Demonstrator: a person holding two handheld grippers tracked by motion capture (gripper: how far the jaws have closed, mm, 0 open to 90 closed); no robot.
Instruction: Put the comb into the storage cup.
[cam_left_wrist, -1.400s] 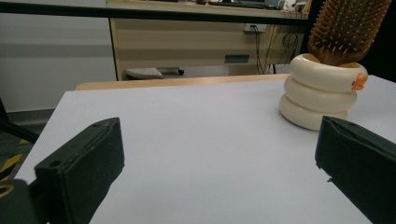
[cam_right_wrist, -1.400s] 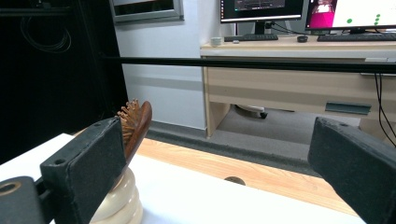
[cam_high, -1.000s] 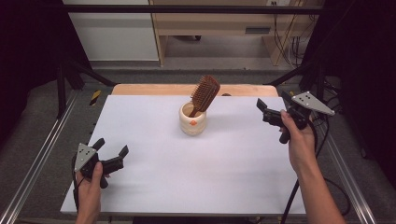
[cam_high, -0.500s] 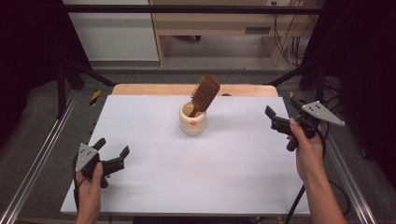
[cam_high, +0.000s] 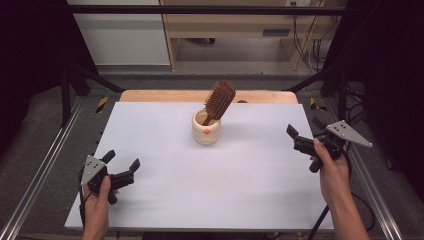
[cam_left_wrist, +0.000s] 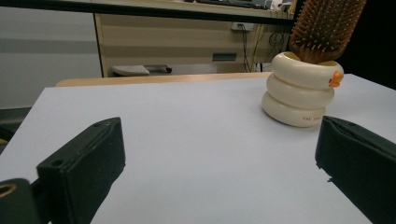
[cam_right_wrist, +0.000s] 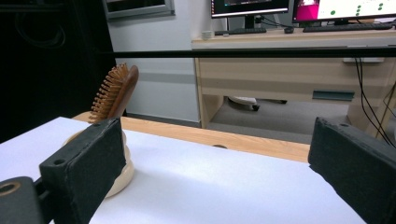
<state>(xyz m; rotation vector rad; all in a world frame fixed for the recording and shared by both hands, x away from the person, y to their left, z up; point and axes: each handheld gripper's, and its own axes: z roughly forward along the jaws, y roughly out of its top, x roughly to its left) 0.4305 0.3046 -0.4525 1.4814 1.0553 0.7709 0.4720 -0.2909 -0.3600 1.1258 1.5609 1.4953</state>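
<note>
Right claw (cam_high: 304, 139): jaws spread wide, nothing between them. Held above the right edge of the surface (cam_high: 165, 200), pointing left and far toward the cup. Its own view looks between the two black jaws at the brush (cam_right_wrist: 115, 93) and cup (cam_right_wrist: 122, 172), off to the left and well apart.

Left claw (cam_high: 121, 167): jaws spread, empty. Low over the near-left corner of the surface, well apart from the cup. In its view the cup (cam_left_wrist: 301, 91) sits far right, a small orange mark on its rim, bristles (cam_left_wrist: 327, 28) rising out of it.

Brush (cam_high: 219, 101): wooden paddle type, handle down in the cream ringed cup (cam_high: 206, 127), head leaning up and right. Cup stands at the far centre of the surface. Neither claw touches either one.

Step in hand, as I judge it: brush looks placed, hands drawing off to rest. To do it well, keep the jaws wide and move out sideways and low, away from the leaning head; a knock on it could tip the cup.

Against the earlier frames: the right claw has come nearer and further right, from close beside the cup's level to the surface's right edge. The left claw sits about where it was. Brush and cup unmoved, same lean.
</note>
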